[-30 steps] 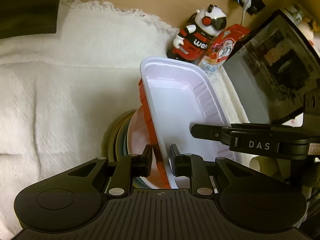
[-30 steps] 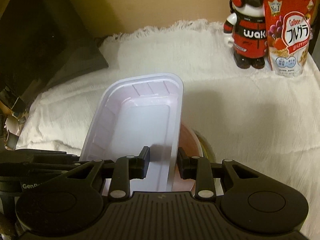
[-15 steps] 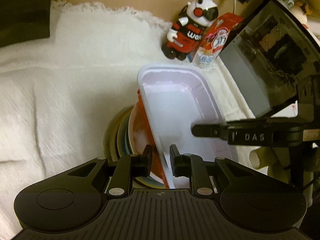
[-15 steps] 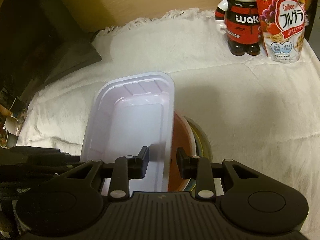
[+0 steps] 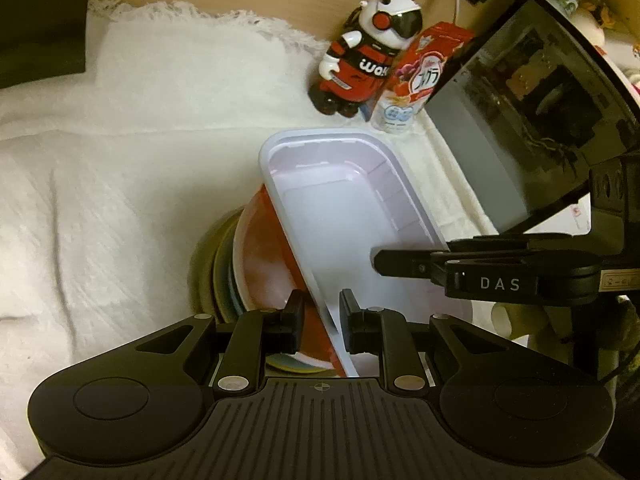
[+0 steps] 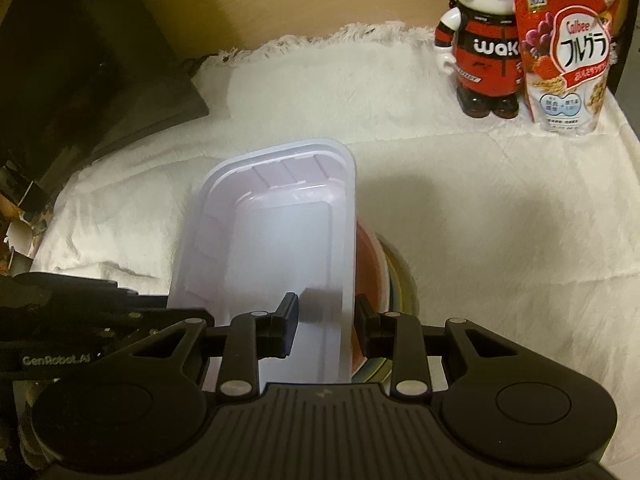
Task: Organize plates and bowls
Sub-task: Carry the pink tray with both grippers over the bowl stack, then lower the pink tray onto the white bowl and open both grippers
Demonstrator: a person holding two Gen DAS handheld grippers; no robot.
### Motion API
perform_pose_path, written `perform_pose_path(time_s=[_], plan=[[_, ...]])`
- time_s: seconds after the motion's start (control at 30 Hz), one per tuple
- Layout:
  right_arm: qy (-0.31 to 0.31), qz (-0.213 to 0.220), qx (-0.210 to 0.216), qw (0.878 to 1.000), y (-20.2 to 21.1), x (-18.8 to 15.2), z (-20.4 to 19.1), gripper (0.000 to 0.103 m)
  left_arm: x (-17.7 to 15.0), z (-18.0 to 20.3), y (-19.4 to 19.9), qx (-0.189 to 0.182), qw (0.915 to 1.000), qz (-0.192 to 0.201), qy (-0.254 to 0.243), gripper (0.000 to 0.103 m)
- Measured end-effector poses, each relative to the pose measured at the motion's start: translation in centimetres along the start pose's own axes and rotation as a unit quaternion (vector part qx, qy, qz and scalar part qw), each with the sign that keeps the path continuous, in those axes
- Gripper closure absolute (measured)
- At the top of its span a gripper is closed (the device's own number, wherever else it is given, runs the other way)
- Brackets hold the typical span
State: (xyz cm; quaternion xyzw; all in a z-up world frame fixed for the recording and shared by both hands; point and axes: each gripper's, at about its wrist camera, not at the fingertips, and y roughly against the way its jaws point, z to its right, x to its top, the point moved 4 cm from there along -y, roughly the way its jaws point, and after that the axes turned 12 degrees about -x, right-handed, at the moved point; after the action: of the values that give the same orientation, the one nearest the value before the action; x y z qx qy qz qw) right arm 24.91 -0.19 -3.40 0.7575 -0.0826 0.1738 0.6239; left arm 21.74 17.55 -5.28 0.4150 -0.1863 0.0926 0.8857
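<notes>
On your far left a dark slab (image 6: 100, 60) lies on the white fringed cloth (image 5: 140, 160) that covers the worktop. Near the middle of that cloth sits the stack of round plates and bowls (image 5: 224, 276): an olive-yellow rim at the bottom, pale blue-green rims above it, and a red-and-white round bowl (image 5: 268, 264) on top.

Your left claw (image 5: 320, 320) is clamped on the long side rim of the pale lilac rectangular plastic tray (image 5: 344, 216), one finger outside over the red bowl, the other inside the tray. The tray is tilted and rests against the red bowl along that edge. In the right wrist view the same tray (image 6: 276, 240) runs away from you, with the stack (image 6: 396, 280) peeking out on its right.

Your right claw (image 6: 326, 324) grips the tray's opposite long wall, one finger inside the tray and the other outside beside the red bowl's edge, the fingers drawn in as far as the wall lets them. So you hold the tray with both claws, over and against the stack.

Further right, at the back of the cloth, a red, black and white panda-headed figurine (image 6: 484, 48) stands upright, touching a red cereal pouch (image 6: 568, 52) just beside it. Past these, in the left wrist view, a dark glass-fronted box (image 5: 540, 120) fills the right edge.
</notes>
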Motion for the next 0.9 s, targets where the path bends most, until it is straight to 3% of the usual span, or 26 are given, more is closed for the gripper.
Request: perform_pose_path(time_s=[0.6,0.9], plan=[[-0.029,0.019,0.005,0.999,0.6,-0.9,0.5,0.073,0.8,-1.3,1.6,-0.006,0.999,0.031,0.033,0.082],[-0.046,0.044,-0.007,0.998,1.8,0.5,2.3,0.073,2.4,-1.9,2.2,-0.005,0.9974,0.055,0.047,0.082]])
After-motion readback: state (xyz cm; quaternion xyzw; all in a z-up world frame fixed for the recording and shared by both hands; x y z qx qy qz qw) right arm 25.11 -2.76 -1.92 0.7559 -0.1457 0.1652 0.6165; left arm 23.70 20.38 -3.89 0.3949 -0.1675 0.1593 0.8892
